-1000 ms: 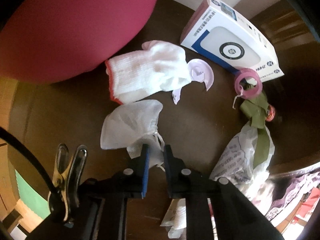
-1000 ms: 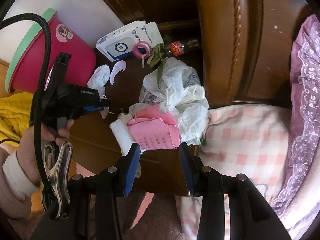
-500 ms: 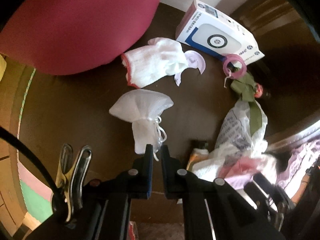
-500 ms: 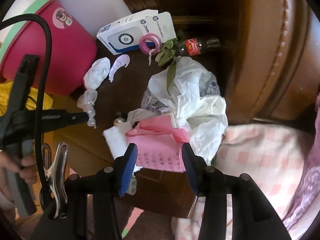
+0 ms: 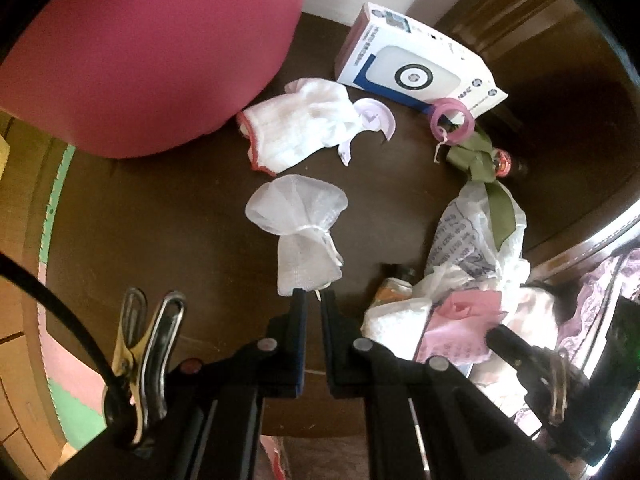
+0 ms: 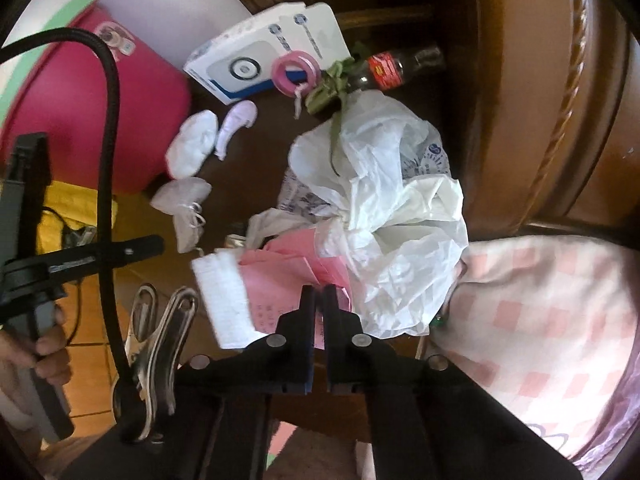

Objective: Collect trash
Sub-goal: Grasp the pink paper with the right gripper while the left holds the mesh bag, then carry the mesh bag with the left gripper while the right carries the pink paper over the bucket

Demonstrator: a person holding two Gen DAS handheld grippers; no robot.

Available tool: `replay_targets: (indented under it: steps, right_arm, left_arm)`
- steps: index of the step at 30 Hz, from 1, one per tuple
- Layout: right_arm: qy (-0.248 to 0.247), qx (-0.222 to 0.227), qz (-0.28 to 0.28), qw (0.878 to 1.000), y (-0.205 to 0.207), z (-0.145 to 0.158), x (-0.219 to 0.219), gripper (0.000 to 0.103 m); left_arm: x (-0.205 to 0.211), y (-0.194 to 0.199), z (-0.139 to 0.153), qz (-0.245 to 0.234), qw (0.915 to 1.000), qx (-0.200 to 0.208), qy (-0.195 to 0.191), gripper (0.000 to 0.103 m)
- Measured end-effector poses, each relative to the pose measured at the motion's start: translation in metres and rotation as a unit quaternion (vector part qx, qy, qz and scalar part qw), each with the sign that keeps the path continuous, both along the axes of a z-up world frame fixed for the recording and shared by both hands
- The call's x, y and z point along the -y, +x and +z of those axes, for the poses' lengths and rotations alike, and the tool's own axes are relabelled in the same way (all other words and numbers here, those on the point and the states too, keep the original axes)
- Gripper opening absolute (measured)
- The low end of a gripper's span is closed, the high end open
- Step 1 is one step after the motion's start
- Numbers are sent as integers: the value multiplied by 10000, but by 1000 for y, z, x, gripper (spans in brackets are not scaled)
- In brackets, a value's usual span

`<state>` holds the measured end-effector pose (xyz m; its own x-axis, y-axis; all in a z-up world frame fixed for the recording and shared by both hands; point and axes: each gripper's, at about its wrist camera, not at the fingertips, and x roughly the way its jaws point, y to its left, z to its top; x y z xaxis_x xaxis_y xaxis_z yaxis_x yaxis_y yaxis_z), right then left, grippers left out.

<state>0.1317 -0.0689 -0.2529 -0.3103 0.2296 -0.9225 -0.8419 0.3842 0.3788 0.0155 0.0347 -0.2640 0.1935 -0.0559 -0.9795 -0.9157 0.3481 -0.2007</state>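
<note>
A white mesh drawstring pouch [image 5: 304, 236] hangs above the dark wooden table [image 5: 180, 220], pinched at its bottom edge by my shut left gripper [image 5: 313, 294]. In the right wrist view the same pouch [image 6: 184, 204] dangles from the left gripper [image 6: 160, 244] beside the heap. My right gripper [image 6: 319, 290] points down into that heap with its jaws closing tight on a crumpled pink paper [image 6: 280, 268]. The pink paper [image 5: 464, 328] lies under a white plastic bag [image 6: 392, 208] and next to a white foam sheet [image 6: 224, 300].
A big pink bucket [image 5: 140, 40] stands at the table's left. A white glove [image 5: 304, 128], a white box [image 5: 416, 76], a pink tape roll [image 5: 452, 120], a green ribbon [image 5: 476, 160] and a cola bottle [image 6: 392, 68] lie at the back. Checked bedding [image 6: 540, 312] and a wooden bed frame [image 6: 540, 100] are right.
The left gripper pinched the pouch and lifted it off the table. The right gripper sank onto the heap and its open jaws came together on the pink paper.
</note>
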Motion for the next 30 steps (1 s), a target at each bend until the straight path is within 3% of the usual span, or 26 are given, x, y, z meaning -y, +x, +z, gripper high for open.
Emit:
replay_targets:
  steps: [5,7,9,13,24,25,27,30]
  right_arm:
    - [183,-110,-23,9998,-3,13,6,2]
    - [238,-154,-32,9996,-5,16,7,2]
    - [300,-203,-40,9993,-7,19,7,2]
    - [362,-206,-14,9991,-9,23,8,2]
    - [333,-263,-11,9991,-9,20,12,2]
    - [334,-266,-15,9991,-9,20,13,2]
    - [352,-293,-29,9989,-8,22,15,2]
    - [407,-342,-47,9986,-7,26,15,2]
  left_arm:
    - [-13,-7,-1,196,9996,174,-128,16]
    - [-16,-8,0,272,9993,217,-146,24]
    - [-19,-4,-1,299,9993,170,-124,41]
    - [-26,6,-14,313,9994,54,-134,43]
    - [-36,35,-37,134,9987,-430,258,41]
    - [-36,37,-36,100,9984,-469,298,39]
    - [-36,39,-36,10,9984,-468,319,19]
    - [-34,46,-33,-97,9985,-415,341,12]
